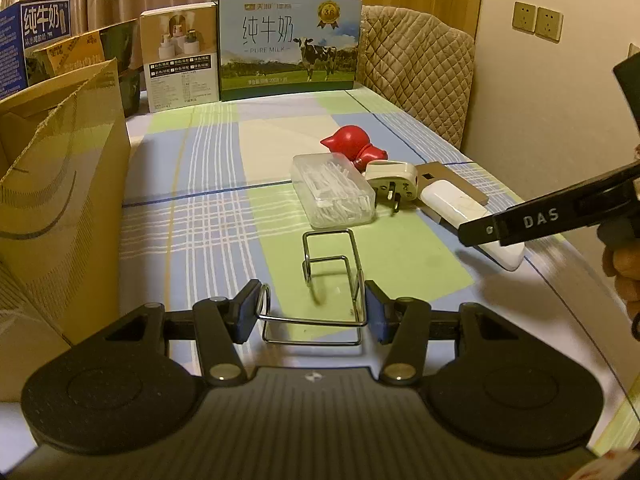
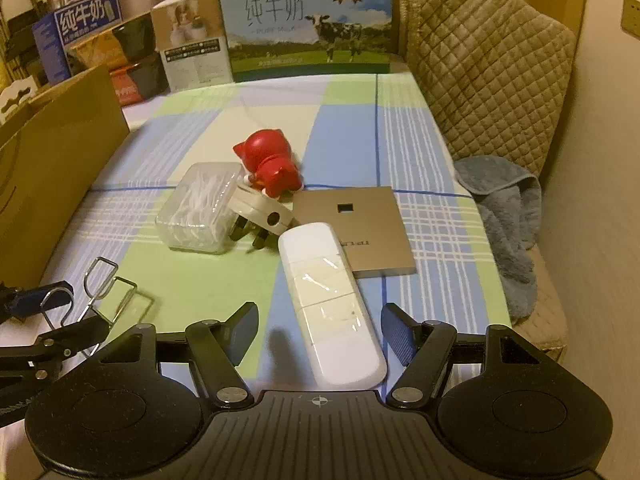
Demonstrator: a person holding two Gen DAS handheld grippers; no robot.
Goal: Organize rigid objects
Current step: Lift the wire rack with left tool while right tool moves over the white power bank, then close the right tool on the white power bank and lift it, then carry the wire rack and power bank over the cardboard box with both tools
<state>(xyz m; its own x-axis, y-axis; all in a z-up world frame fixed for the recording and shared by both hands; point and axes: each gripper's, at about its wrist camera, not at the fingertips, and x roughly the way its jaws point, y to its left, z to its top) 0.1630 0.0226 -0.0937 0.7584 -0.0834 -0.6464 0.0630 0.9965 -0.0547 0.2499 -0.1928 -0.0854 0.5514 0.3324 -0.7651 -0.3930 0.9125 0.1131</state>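
Observation:
A bent wire rack (image 1: pixel 332 280) lies on the checked cloth. My left gripper (image 1: pixel 310 312) has its blue pads against the rack's near end, shut on it; the rack also shows in the right wrist view (image 2: pixel 100 292). My right gripper (image 2: pixel 318 334) is open, its fingers either side of a long white device (image 2: pixel 330 304) that lies on the cloth. Beyond lie a clear box of white sticks (image 2: pixel 198 208), a white plug adapter (image 2: pixel 264 216), a red figurine (image 2: pixel 270 166) and a flat tan plate (image 2: pixel 360 232).
An open cardboard box (image 1: pixel 60 184) stands at the left. Milk cartons (image 1: pixel 288 46) and other boxes line the back edge. A quilted chair (image 2: pixel 488 76) with a grey towel (image 2: pixel 508 216) is on the right, by the wall.

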